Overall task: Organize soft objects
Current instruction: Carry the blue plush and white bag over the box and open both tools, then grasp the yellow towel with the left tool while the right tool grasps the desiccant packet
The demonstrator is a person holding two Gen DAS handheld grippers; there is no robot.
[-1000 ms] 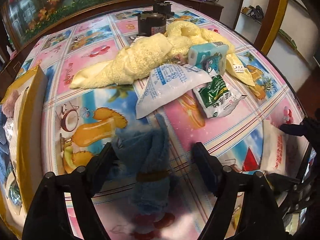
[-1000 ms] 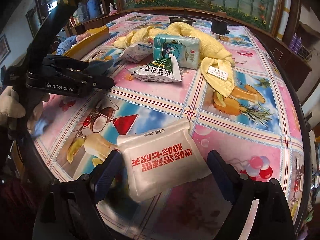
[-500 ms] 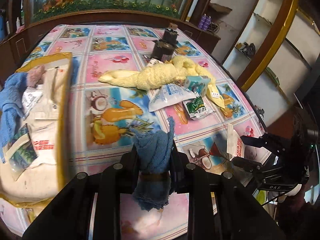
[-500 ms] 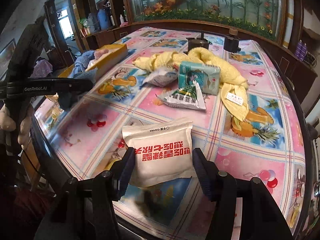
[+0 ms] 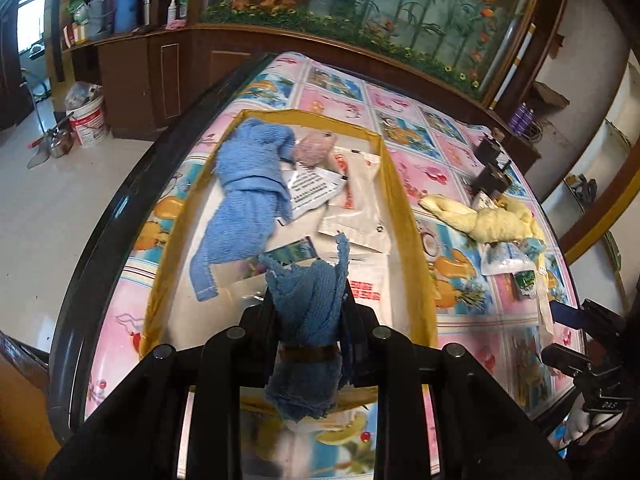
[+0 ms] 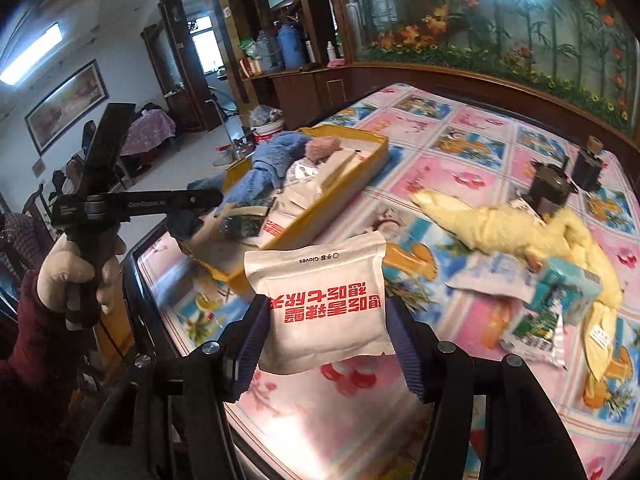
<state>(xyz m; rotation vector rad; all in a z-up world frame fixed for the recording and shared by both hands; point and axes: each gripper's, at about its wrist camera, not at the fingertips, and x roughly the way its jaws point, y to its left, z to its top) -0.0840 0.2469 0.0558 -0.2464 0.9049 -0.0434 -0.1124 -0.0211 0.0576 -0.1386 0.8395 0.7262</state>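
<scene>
My left gripper (image 5: 308, 300) is shut on a rolled blue cloth (image 5: 310, 312) with a brown band, held above the near end of the yellow box (image 5: 404, 216). In the box lie a light blue towel (image 5: 244, 184), a pink soft thing (image 5: 314, 150) and several white packets. My right gripper (image 6: 326, 320) is shut on a white glove packet (image 6: 320, 300) with red print, lifted off the table. From the right wrist view the left gripper (image 6: 188, 208) hovers over the yellow box (image 6: 328, 204). A yellow towel (image 6: 508, 228) lies further right.
Fruit-pattern tablecloth (image 6: 460, 168) covers the table. Beside the yellow towel (image 5: 492, 220) lie a teal tissue pack (image 6: 568, 288), a green-white snack bag (image 6: 536, 328) and a white bag (image 6: 488, 280). Two dark devices (image 6: 552, 188) stand behind them. A gloved hand (image 6: 76, 276) holds the left gripper.
My left gripper closed on the blue cloth, lifted it and carried it left over the yellow box. My right gripper closed on the glove packet and raised it off the table.
</scene>
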